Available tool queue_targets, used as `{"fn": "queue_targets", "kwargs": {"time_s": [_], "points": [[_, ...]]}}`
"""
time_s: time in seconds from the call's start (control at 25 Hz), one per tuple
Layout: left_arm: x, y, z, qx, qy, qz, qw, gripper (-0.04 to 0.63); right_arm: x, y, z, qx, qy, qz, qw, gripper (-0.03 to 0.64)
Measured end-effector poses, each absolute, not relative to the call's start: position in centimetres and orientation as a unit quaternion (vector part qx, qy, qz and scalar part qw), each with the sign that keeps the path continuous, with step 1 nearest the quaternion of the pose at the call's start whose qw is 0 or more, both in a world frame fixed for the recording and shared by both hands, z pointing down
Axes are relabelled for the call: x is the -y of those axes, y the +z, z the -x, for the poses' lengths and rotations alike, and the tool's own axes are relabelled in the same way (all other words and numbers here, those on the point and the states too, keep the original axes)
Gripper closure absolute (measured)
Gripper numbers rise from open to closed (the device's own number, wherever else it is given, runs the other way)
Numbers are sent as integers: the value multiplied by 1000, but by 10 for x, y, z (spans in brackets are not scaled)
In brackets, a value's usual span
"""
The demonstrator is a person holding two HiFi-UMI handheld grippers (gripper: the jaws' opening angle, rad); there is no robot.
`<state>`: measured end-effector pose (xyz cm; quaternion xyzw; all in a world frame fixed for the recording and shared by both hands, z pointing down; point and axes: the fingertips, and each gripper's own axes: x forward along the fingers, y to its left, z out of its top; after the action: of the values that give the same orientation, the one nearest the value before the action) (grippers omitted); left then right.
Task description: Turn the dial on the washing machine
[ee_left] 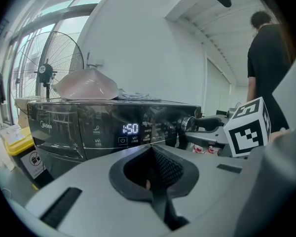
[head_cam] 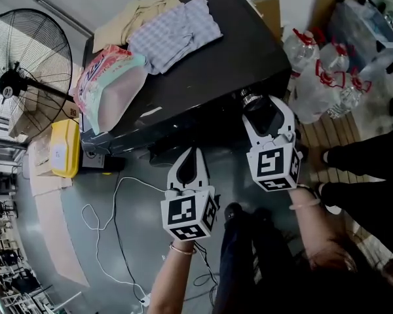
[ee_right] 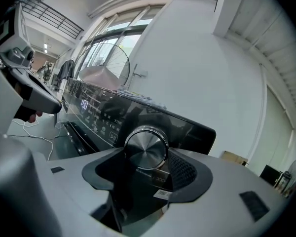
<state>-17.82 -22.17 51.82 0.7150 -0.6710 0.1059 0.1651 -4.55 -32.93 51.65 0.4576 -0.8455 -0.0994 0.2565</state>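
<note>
I have open floor (head_cam: 65,241) before the dark front edge of the washing machine (head_cam: 203,90). A white cable (head_cam: 101,218) trails across it to the left, and bottles (head_cam: 321,70) crowd the machine's right corner. My right hand-held gripper (head_cam: 265,110) has its jaws spread wide either side of the dial (ee_right: 146,147) at the panel's right end, not clamping it. My left hand-held gripper (head_cam: 191,154) hangs short of the panel, jaws closed together on nothing. Clothes (head_cam: 177,28) and a plastic bag (head_cam: 111,87) lie on the machine's top; a fan (head_cam: 19,77) stands at its left.

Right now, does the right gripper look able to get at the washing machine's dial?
Probably yes: the right gripper is open, the dial sits straight ahead of its spread fingers, and nothing stands between.
</note>
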Motion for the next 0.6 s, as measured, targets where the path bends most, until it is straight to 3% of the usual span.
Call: {"fn": "queue_targets", "kwargs": {"time_s": [0.6], "points": [[222,517,182,674,109,-711,167,581,330,519,44,865,58,-473,158,330]]}}
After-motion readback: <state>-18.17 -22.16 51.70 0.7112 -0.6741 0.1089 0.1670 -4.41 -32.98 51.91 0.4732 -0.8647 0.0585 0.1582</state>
